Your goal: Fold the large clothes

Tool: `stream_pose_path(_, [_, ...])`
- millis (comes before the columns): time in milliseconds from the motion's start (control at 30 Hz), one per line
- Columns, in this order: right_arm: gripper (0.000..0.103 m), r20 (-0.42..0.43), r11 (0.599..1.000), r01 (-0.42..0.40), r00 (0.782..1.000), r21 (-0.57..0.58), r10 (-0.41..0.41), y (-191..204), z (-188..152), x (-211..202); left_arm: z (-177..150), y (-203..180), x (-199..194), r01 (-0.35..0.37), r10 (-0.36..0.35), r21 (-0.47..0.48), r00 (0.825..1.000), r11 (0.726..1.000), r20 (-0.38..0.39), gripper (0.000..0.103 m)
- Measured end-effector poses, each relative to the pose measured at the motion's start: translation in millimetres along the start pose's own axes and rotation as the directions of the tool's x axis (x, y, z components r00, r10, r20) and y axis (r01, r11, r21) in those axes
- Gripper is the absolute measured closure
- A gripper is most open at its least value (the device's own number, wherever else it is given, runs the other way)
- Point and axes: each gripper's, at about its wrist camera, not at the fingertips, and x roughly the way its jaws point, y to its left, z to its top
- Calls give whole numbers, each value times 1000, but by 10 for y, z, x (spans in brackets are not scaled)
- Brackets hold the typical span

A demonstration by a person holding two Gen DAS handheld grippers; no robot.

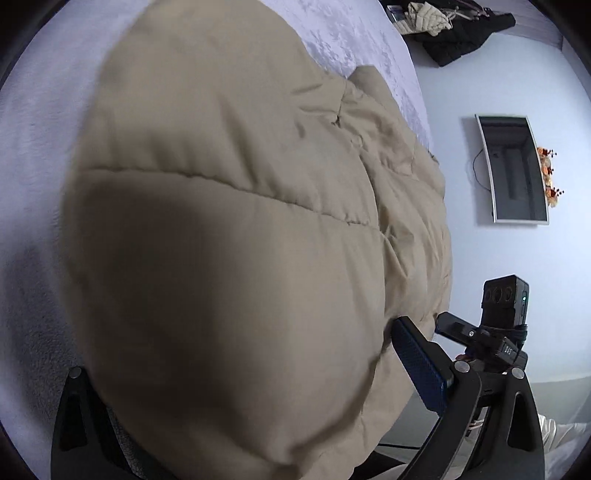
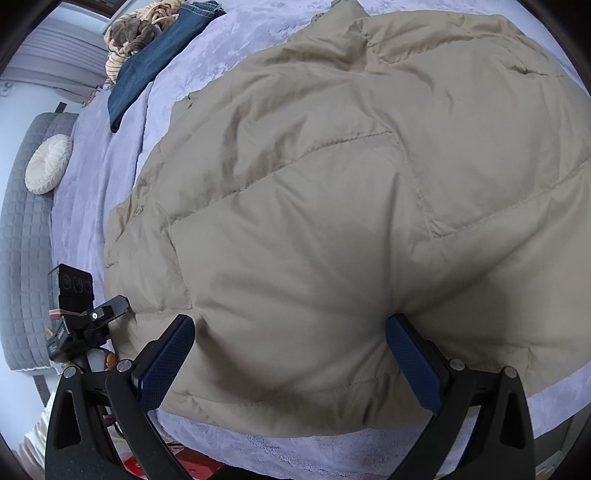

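Observation:
A beige quilted puffer jacket (image 1: pixel 229 229) lies spread on a bed covered by a lavender blanket (image 1: pixel 33 155). My left gripper (image 1: pixel 291 332) is low over the jacket's near edge. Its right blue-padded finger (image 1: pixel 421 365) touches the fabric, and the puffy cloth hides its left finger. In the right wrist view the same jacket (image 2: pixel 332 184) fills the frame. My right gripper (image 2: pixel 290 325) stands open, and a bulge of the jacket's hem sits between its two blue pads (image 2: pixel 166 365). The pads press the bulge from both sides without closing on it.
Folded jeans (image 2: pixel 159 62), a brown knitted bundle (image 2: pixel 136 33) and a round white cushion (image 2: pixel 48 164) lie at the bed's far end by a grey quilted headboard (image 2: pixel 22 240). Dark clothes (image 1: pixel 461 33) lie further off. A screen (image 1: pixel 517 170) hangs on the wall.

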Motion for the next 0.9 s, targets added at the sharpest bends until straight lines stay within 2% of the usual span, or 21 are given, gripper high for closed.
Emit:
stream_pose_path(67, [0, -2, 1000, 16, 1000, 2, -16, 16, 4, 18, 13, -50, 64, -31, 32, 37, 999, 999, -30, 2])
stream_pose_path(100, [0, -6, 1000, 22, 1000, 4, -22, 26, 8, 13, 12, -70, 61, -37, 39, 54, 998, 998, -39, 9])
stream_pose_path(133, [0, -12, 1000, 21, 1000, 3, -21, 39, 12, -7, 9, -89, 43, -39, 42, 73, 998, 997, -42, 19])
stream_pose_path(167, [0, -18, 1000, 12, 1000, 1, -12, 53, 16, -38, 16, -105, 22, -30, 34, 84, 998, 996, -48, 45])
stream_pose_path(200, [0, -19, 1000, 3, 1000, -2, -3, 61, 21, -79, 1, -111, 7, -21, 26, 83, 998, 996, -49, 57])
stream_pose_path(300, [0, 25, 1000, 7, 1000, -30, -6, 93, 42, -267, -3, -214, -86, -34, 36, 84, 999, 996, -23, 68])
stream_pose_path(367, [0, 78, 998, 32, 997, -46, -29, 77, 79, -395, -24, -314, -144, -50, 51, 89, 999, 995, -3, 70])
stream_pose_path(433, [6, 129, 997, 58, 990, -47, -51, 40, 128, -476, -64, -419, -224, -53, 52, 86, 999, 995, 14, 70])
stream_pose_path(467, [32, 142, 997, 53, 989, -49, -46, 14, 160, -492, -86, -485, -274, -48, 46, 83, 999, 995, 23, 70])
stream_pose_path(500, [69, 140, 998, 38, 990, -54, -31, -6, 194, -481, -103, -554, -329, -42, 40, 80, 999, 996, 31, 70])
stream_pose_path(533, [80, 129, 998, 34, 991, -61, -26, -25, 234, -441, -122, -642, -381, -36, 33, 77, 999, 996, 41, 70])
stream_pose_path(600, [86, 122, 996, 34, 992, -85, -24, -45, 307, -332, -167, -867, -486, -33, 28, 79, 998, 996, 61, 70])
stream_pose_path(700, [88, 92, 994, 23, 996, -111, -12, -113, 431, -101, -227, -1308, -586, -38, 31, 86, 996, 996, 84, 70])
stream_pose_path(900, [97, 22, 993, -109, 994, -37, 110, -371, 736, 215, -268, -2306, -358, -105, 93, 145, 992, 984, 83, 70])
